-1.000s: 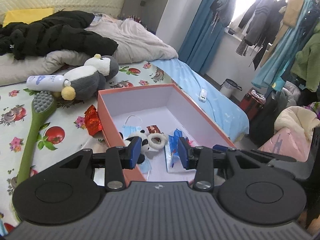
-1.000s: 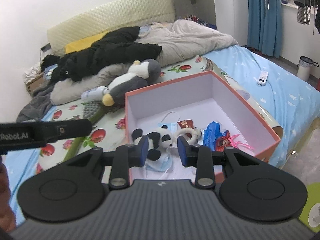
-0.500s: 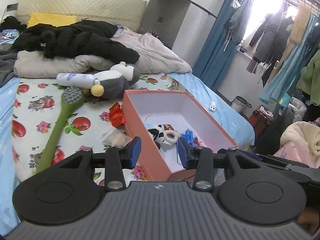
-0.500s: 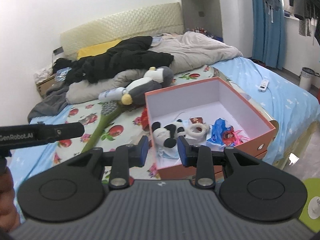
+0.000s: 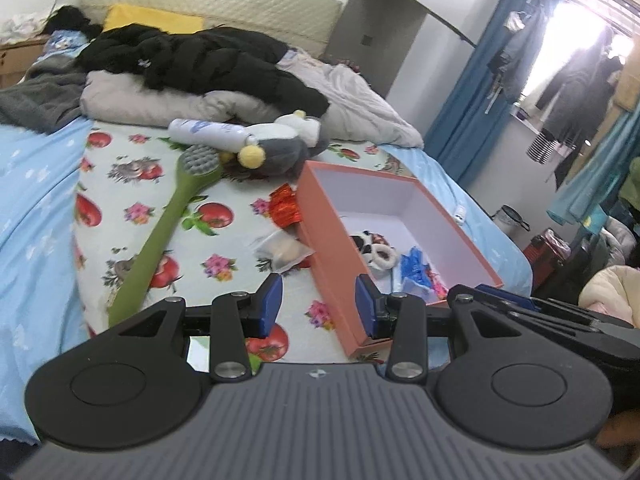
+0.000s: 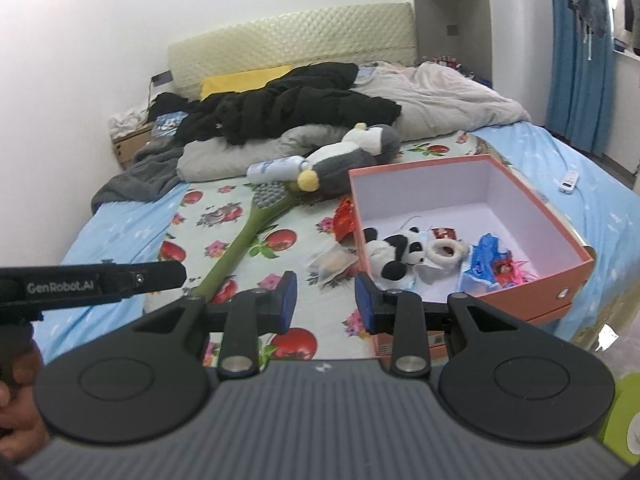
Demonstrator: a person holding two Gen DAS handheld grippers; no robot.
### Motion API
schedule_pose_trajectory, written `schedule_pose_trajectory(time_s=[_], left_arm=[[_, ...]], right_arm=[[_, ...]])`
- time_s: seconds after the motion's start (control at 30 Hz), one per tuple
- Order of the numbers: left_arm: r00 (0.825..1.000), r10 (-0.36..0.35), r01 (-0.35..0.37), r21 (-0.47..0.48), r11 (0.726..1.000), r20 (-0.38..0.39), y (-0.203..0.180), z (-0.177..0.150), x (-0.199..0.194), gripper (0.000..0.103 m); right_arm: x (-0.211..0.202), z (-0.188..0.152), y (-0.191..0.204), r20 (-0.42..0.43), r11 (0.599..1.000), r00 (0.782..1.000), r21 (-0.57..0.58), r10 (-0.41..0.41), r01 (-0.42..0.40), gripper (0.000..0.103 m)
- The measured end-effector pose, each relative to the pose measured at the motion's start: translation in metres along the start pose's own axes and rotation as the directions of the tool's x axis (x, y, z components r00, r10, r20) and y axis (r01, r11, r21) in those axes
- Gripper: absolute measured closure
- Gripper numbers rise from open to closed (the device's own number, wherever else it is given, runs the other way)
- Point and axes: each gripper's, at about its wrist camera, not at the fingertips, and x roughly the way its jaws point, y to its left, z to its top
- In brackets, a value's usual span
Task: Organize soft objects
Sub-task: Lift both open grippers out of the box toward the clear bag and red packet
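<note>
An orange box (image 5: 332, 264) (image 6: 532, 216) lies open on the flowered sheet. Inside it are a panda plush (image 6: 394, 254) (image 5: 366, 240), a white fluffy ring (image 6: 444, 252), a face mask and a blue packet (image 6: 486, 260). A grey and white penguin plush (image 5: 280, 148) (image 6: 352, 156) lies beyond the box. My left gripper (image 5: 319, 304) hovers open and empty over the box's near left corner. My right gripper (image 6: 325, 300) is also open and empty, short of the box's near left corner.
A green long-handled brush (image 5: 168, 216), a white bottle (image 5: 204, 134), a red wrapper (image 5: 284, 208) and a clear bag (image 5: 284, 250) lie left of the box. A black jacket (image 6: 288, 108) and a grey quilt (image 6: 440, 100) are piled at the bed's head. A remote (image 6: 568, 180) rests on the blue sheet.
Both grippers have drawn back from the box, so it looks smaller and farther away. The left one has also swung left, over the sheet. Neither gap has changed.
</note>
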Motion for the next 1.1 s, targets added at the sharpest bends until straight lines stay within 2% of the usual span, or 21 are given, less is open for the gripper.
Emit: schedule_pose_trajectory(time_s=[0.43,0.8,1.1], left_arm=[[0.999,0.029,-0.031,-0.067,0.997,-0.042,0.035,0.016,0.040,0.057],[0.994,0.027,-0.034,-0.064,0.997,-0.110,0.055,0.041,0.102,0.057],[0.987,0.043,-0.056,-0.081,0.995,-0.156,0.066,0.055,0.160,0.057]], right_arm=[[0.036,0.007,0.007,-0.072,1.000,0.997,-0.022,0.011,-0.012,0.068],[0.079,0.028,-0.008,-0.117,0.999,0.993,-0.033,0.003,-0.007,0.068],[0.122,0.044,-0.017,-0.164,0.993,0.986,-0.116,0.009,-0.028,0.068]])
